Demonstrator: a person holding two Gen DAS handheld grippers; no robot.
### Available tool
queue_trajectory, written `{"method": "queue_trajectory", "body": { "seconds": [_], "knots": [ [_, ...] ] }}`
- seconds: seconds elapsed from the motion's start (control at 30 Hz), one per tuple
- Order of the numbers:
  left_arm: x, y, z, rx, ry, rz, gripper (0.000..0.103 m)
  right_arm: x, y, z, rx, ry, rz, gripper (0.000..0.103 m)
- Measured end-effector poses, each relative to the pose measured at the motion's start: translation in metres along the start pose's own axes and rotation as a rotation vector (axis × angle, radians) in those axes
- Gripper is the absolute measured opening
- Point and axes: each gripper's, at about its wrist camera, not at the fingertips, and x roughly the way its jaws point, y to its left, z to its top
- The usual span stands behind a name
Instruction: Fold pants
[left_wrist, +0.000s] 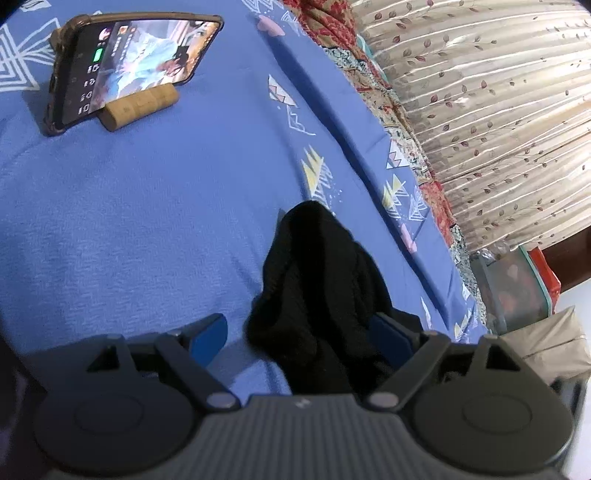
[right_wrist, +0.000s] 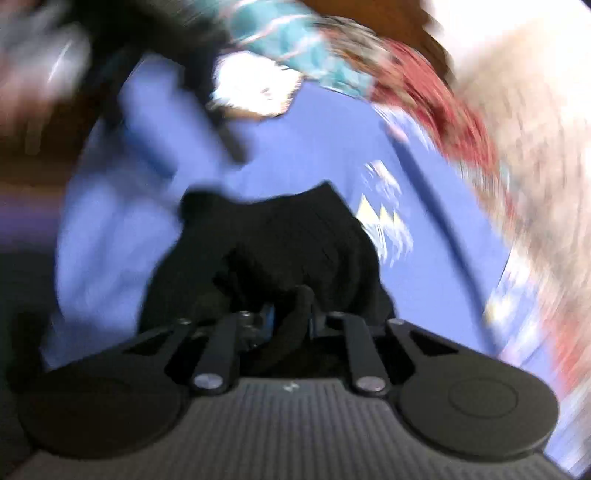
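Black pants (left_wrist: 317, 280) lie bunched on a bed covered by a blue sheet (left_wrist: 147, 206). The left tongs (left_wrist: 299, 332) stand wide open; the cloth mounds between their blue pads, lying against the right-hand pad and clear of the left-hand one. The right tongs (right_wrist: 291, 317) are nearly closed, pinching a fold of the pants, which spread just ahead of them; this view is blurred. A phone (left_wrist: 129, 62) leans on a wooden stand (left_wrist: 142, 105), well apart from the pants.
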Motion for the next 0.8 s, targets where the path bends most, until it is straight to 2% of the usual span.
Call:
{"method": "queue_trajectory", "body": {
  "seconds": [0.03, 0.13, 0.17, 0.2, 0.23, 0.27, 0.33, 0.4, 0.47, 0.53, 0.63, 0.7, 0.73, 0.77, 0.8],
  "knots": [
    [-0.002, 0.001, 0.001, -0.002, -0.014, -0.008, 0.086, -0.006, -0.016, 0.004, 0.142, -0.026, 0.048, 0.017],
    [-0.012, 0.006, 0.005, -0.025, -0.052, -0.023, 0.086, -0.024, -0.069, 0.005, 0.604, -0.176, 0.211, 0.018],
    [-0.014, 0.008, 0.006, -0.032, -0.06, -0.021, 0.086, -0.021, -0.079, 0.002, 0.733, -0.203, 0.259, 0.018],
    [-0.016, 0.01, 0.007, -0.04, -0.065, -0.016, 0.086, -0.014, -0.08, -0.001, 0.803, -0.196, 0.293, 0.022],
    [-0.016, 0.012, 0.007, -0.047, -0.064, -0.014, 0.086, 0.0, -0.075, -0.001, 0.824, -0.156, 0.337, 0.023],
    [-0.016, 0.014, 0.007, -0.055, -0.059, -0.013, 0.086, 0.017, -0.059, 0.0, 0.772, -0.081, 0.372, 0.024],
    [-0.015, 0.014, 0.006, -0.061, -0.049, -0.014, 0.087, 0.04, -0.029, -0.002, 0.647, 0.036, 0.366, 0.029],
    [-0.014, 0.013, 0.005, -0.044, -0.043, -0.019, 0.091, 0.034, -0.019, -0.002, 0.613, -0.008, 0.348, 0.045],
    [-0.009, 0.01, 0.004, -0.038, -0.031, -0.022, 0.095, 0.022, -0.029, 0.0, 0.648, -0.043, 0.373, 0.046],
    [0.0, 0.007, 0.004, -0.033, -0.008, -0.036, 0.096, 0.005, -0.043, -0.005, 0.684, -0.095, 0.339, 0.046],
    [0.017, 0.001, 0.002, -0.031, 0.036, -0.044, 0.102, -0.011, -0.061, -0.021, 0.761, -0.134, 0.271, 0.042],
    [0.028, -0.003, -0.001, -0.02, 0.05, -0.035, 0.102, -0.013, -0.07, -0.036, 0.847, -0.129, 0.254, 0.021],
    [0.031, -0.007, -0.002, -0.009, 0.049, -0.024, 0.102, -0.009, -0.069, -0.043, 0.884, -0.109, 0.264, 0.019],
    [0.033, -0.009, -0.004, 0.008, 0.042, -0.007, 0.094, -0.003, -0.065, -0.048, 0.915, -0.076, 0.282, 0.014],
    [0.034, -0.013, -0.006, 0.034, 0.038, 0.014, 0.066, 0.006, -0.058, -0.051, 0.935, -0.038, 0.307, 0.013]
  ]
}}
